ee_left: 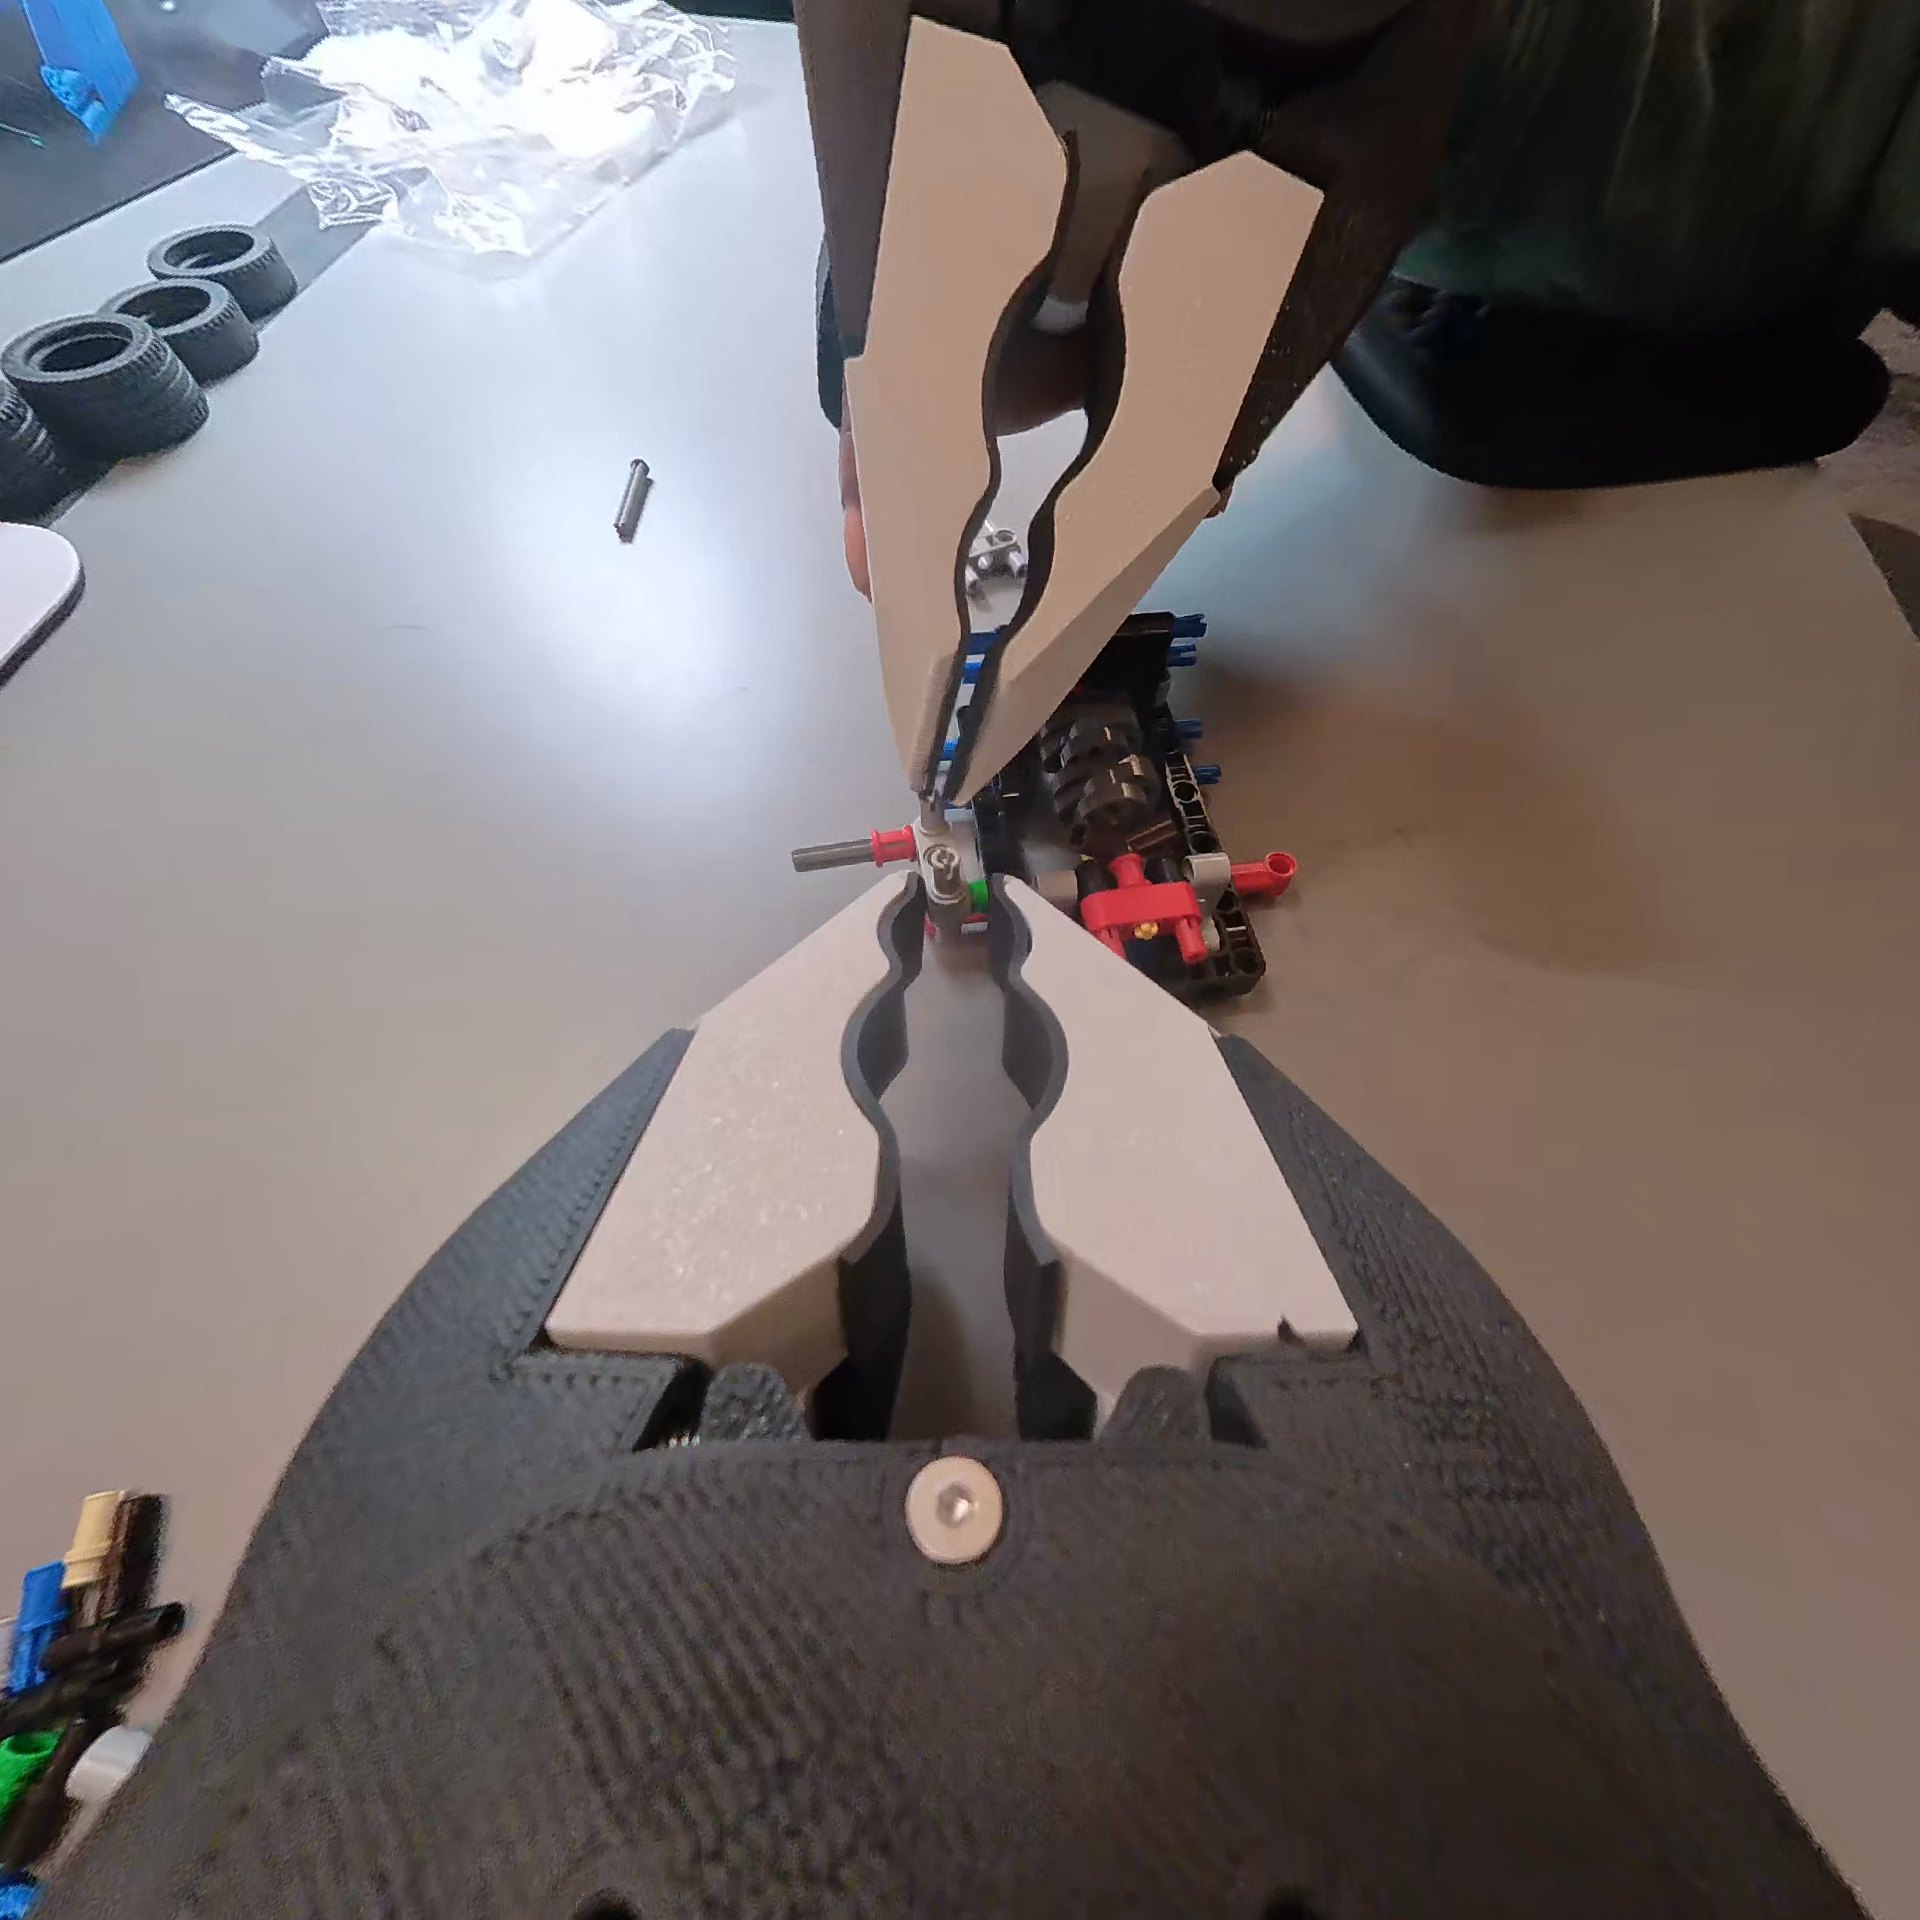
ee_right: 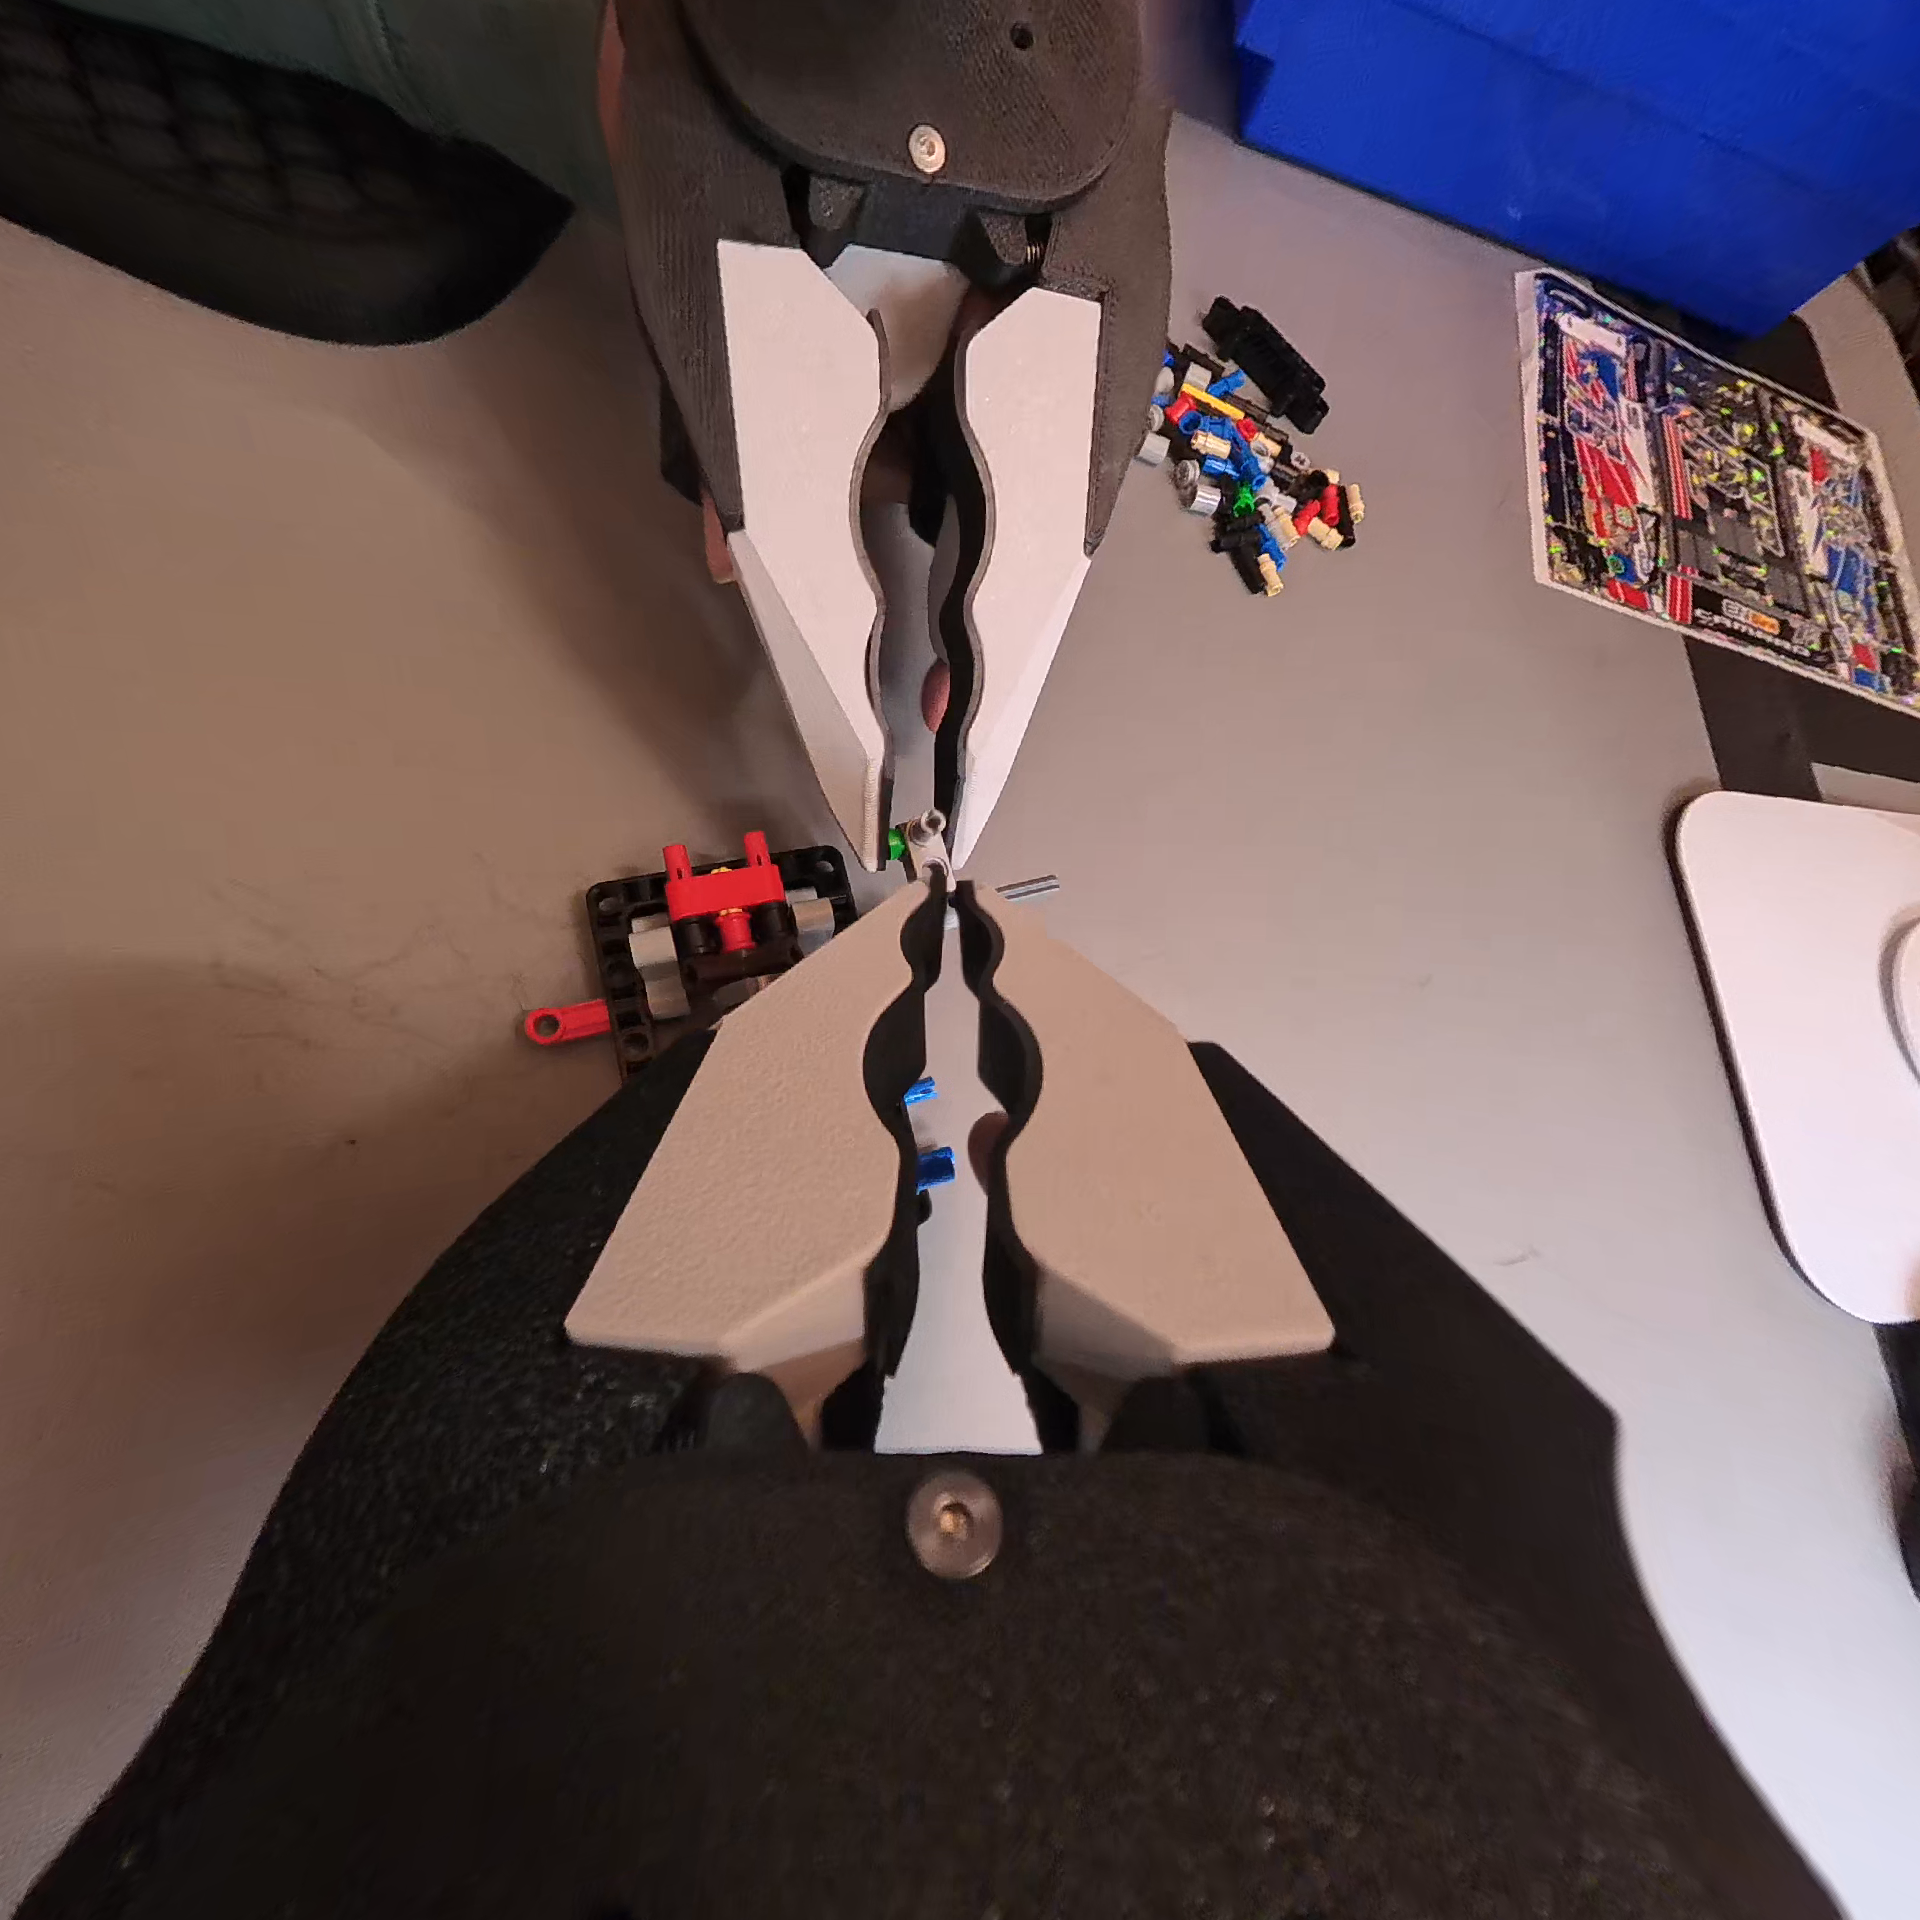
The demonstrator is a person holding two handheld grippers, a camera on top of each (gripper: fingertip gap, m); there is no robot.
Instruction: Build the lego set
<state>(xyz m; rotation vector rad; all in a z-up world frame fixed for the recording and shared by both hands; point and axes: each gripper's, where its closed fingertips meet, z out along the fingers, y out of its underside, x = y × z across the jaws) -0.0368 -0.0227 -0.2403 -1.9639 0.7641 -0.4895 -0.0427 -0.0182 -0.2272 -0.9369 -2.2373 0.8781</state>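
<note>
A small grey connector piece (ee_left: 943, 864) with a red bush and a dark axle (ee_left: 831, 856) sticking out sits at the near corner of the black Lego frame (ee_left: 1195, 821). The frame carries red parts and black gears. My left gripper (ee_left: 954, 896) is shut on the connector's lower end. My right gripper (ee_left: 940, 802) comes down from above, shut on its upper end. In the right wrist view my right gripper (ee_right: 951, 896) pinches the grey connector (ee_right: 937, 864) and my left gripper (ee_right: 916, 847) holds it from the far side. The frame (ee_right: 623, 935) lies to the left. I cannot tell whether the connector is joined to the frame.
Black tyres (ee_left: 114, 384) and a clear plastic bag (ee_left: 468, 135) lie at the far left. A loose dark pin (ee_left: 631, 499) lies on the table. A pile of small parts (ee_right: 1257, 457), a printed sheet (ee_right: 1714, 499), a blue bin (ee_right: 1558, 135) and a white object (ee_right: 1808, 1039) are to the right. Left and right tips are no more than a few centimetres apart.
</note>
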